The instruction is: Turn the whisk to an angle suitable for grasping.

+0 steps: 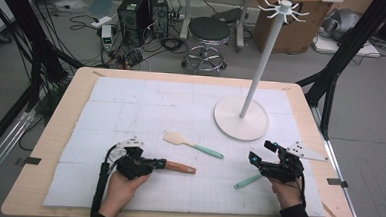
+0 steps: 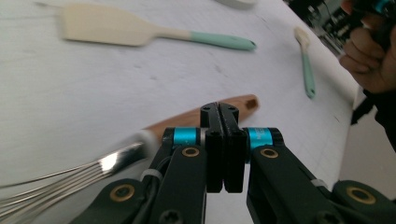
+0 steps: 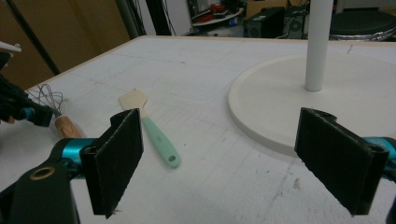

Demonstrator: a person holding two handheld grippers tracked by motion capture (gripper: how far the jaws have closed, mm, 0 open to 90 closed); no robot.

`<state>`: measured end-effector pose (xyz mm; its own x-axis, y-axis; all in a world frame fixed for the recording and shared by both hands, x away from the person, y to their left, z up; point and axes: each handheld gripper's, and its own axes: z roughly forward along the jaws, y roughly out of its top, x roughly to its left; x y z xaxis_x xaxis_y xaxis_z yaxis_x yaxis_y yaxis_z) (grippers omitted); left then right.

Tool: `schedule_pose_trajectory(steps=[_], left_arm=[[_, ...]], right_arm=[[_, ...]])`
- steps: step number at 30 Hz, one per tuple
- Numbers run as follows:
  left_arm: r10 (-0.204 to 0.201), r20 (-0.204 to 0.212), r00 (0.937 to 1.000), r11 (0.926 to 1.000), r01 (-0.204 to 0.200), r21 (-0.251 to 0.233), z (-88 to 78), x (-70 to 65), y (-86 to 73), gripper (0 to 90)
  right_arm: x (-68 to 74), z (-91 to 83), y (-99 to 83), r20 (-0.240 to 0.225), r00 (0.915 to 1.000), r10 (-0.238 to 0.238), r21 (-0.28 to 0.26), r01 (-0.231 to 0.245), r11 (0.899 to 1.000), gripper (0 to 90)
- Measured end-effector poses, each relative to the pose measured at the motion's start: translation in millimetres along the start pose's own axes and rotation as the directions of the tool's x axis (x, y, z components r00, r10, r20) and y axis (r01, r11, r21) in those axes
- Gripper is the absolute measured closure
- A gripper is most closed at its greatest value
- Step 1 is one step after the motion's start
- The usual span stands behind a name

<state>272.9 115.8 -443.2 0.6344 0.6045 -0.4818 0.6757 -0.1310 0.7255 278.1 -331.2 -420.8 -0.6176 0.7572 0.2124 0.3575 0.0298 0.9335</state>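
Left gripper (image 1: 150,164) fingers clenched, hiding part of the whisk (image 2: 196,123); right gripper (image 1: 261,152) fingers released

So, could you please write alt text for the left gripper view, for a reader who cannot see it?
The left gripper, jaws shut with nothing between them, hovers over a whisk with a wooden handle lying on the white table. Beyond lie a cream spatula with a mint handle and a small mint-handled brush; a hand shows at the right edge.
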Motion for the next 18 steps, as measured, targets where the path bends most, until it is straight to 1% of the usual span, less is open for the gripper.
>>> schedule_pose_trajectory(steps=[2,4,6,7,8,9,10,12,13,18], left_arm=[[0.024,0.018,0.9995,0.9991,-0.025,0.035,12.9,-10.7,-1.0,89.3],[0.055,0.021,0.9983,0.9959,-0.056,0.07,25.3,-19.0,-2.8,89.5],[0.071,0.024,0.9972,0.9913,-0.074,0.109,36.3,-25.6,-5.0,89.6],[0.071,0.029,0.9971,0.99,-0.074,0.12,41.5,-28.3,-6.2,89.6],[0.087,0.022,0.9959,0.9862,-0.089,0.14,45.4,-31.3,-6.3,89.6],[0.109,0.005,0.9941,0.983,-0.108,0.148,48.0,-34.5,-6.0,89.6],[0.113,0.007,0.9936,0.9813,-0.113,0.156,50.1,-35.6,-5.5,89.6],[0.121,-0.011,0.9926,0.9779,-0.117,0.173,55.0,-37.1,-4.1,89.6],[0.116,-0.015,0.9932,0.9795,-0.111,0.168,56.5,-37.6,-3.3,89.7],[0.097,-0.004,0.9953,0.9825,-0.095,0.16,61.2,-36.3,-0.1,89.7]], right_arm=[[0.3,-0.4,0.0,0.0,1.0,0.002,0.002,-0.002,1.0,14.5],[0.3,-0.8,0.2,0.0,1.0,0.001,0.001,-0.001,1.0,14.5],[0.1,-1.2,0.4,0.001,1.0,0.002,-0.002,-0.002,1.0,14.5],[0.0,-1.4,0.5,0.001,1.0,0.001,-0.003,-0.001,1.0,14.5],[0.0,-1.5,0.6,0.0,1.0,0.002,-0.002,-0.002,1.0,14.5],[0.0,-1.6,0.6,0.0,1.0,0.004,-0.002,-0.004,1.0,14.5],[0.0,-1.6,0.6,0.0,1.0,0.004,-0.002,-0.004,1.0,14.5],[0.0,-1.5,0.7,0.0,1.0,0.001,-0.005,-0.001,1.0,14.5],[0.1,-1.6,0.6,-0.001,1.0,0.001,-0.002,-0.001,1.0,14.5],[0.5,-1.7,0.7,-0.001,1.0,0.003,-0.003,-0.003,1.0,14.5]])
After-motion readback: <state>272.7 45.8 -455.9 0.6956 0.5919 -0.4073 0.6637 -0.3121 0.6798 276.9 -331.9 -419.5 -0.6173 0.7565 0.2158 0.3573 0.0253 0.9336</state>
